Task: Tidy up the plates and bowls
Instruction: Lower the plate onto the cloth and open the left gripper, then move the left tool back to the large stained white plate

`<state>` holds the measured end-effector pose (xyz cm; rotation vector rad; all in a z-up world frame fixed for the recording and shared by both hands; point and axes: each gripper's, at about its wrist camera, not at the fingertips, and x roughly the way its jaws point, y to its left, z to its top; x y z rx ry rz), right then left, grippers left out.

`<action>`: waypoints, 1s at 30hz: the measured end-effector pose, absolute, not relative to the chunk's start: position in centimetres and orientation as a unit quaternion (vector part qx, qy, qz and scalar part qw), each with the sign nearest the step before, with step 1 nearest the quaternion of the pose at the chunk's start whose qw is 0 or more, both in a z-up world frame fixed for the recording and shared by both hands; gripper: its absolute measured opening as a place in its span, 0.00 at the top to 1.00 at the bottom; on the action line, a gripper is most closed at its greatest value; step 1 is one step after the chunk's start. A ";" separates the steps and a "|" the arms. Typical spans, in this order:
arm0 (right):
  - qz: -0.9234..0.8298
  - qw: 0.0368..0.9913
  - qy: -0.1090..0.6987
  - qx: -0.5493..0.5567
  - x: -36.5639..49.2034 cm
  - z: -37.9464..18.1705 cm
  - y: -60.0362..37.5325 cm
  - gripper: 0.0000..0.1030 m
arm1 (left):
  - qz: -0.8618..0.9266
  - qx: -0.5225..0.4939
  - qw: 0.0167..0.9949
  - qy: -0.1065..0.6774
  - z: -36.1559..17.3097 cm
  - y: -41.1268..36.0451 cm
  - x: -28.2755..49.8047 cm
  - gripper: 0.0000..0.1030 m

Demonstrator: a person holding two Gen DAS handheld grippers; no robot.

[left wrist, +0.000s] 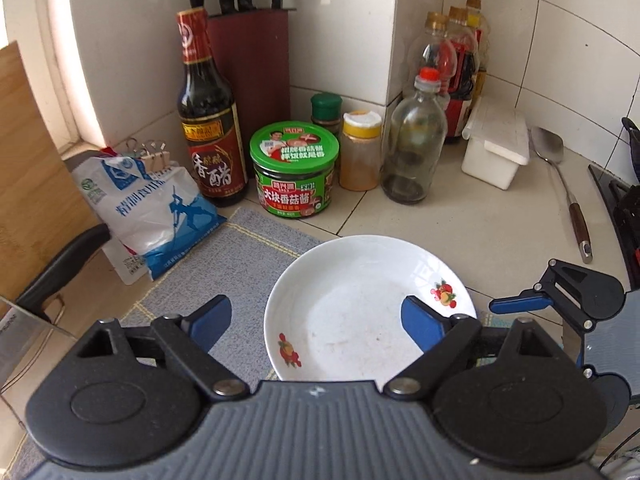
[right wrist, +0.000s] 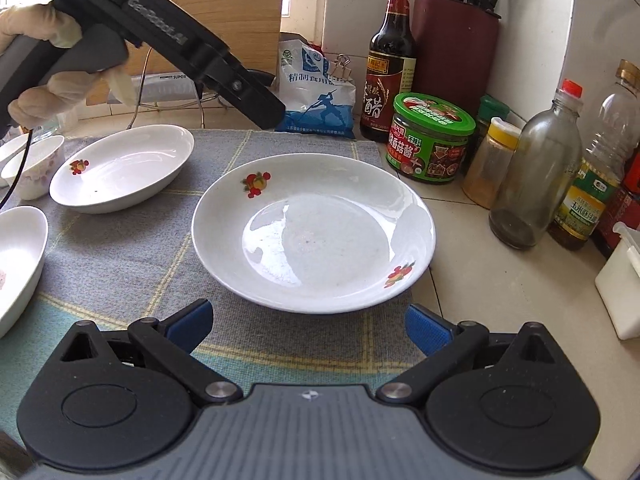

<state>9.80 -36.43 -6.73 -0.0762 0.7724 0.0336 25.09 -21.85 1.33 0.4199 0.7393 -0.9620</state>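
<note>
Plate (right wrist: 313, 232), white with 2 fruit motifs on its rim, lies on our grey checked mat (right wrist: 120, 248) at the mat's right edge, empty. Our right gripper (right wrist: 308, 326) hovers just in front of it, both blue fingers spread wide and holding nothing. Our left gripper (left wrist: 316, 318) stands over the plate's near side, likewise spread wide and empty, its right finger above the dish and its left finger above the mat. In the right wrist view our gloved left hand (right wrist: 48, 60) grips that tool's handle. Left of the plate we see an oval dish (right wrist: 122, 168), a small floral bowl (right wrist: 32, 168) and part of another white dish (right wrist: 16, 264). Behind the plate stand a green-lidded jar (right wrist: 430, 138), a vinegar bottle (right wrist: 390, 60), a salt bag (right wrist: 316, 88) and a knife block (right wrist: 454, 44).
</note>
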 end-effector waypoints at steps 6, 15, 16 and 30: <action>0.011 0.928 0.371 -0.037 7.5 -5.6 -34.3 0.00 | -0.412 0.178 0.839 0.308 3.5 -16.9 19.9 0.09; 0.026 0.927 0.372 -0.051 5.3 -4.6 -30.4 0.00 | -0.336 0.147 0.881 0.298 3.0 -8.5 13.5 0.08; 0.028 0.927 0.371 -0.054 5.1 -4.4 -29.8 0.00 | -0.326 0.145 0.885 0.298 2.8 -7.7 12.9 0.08; 0.062 0.919 0.380 -0.081 4.0 -4.5 -23.0 0.00 | -0.259 0.109 0.893 0.353 -1.0 1.3 6.8 0.08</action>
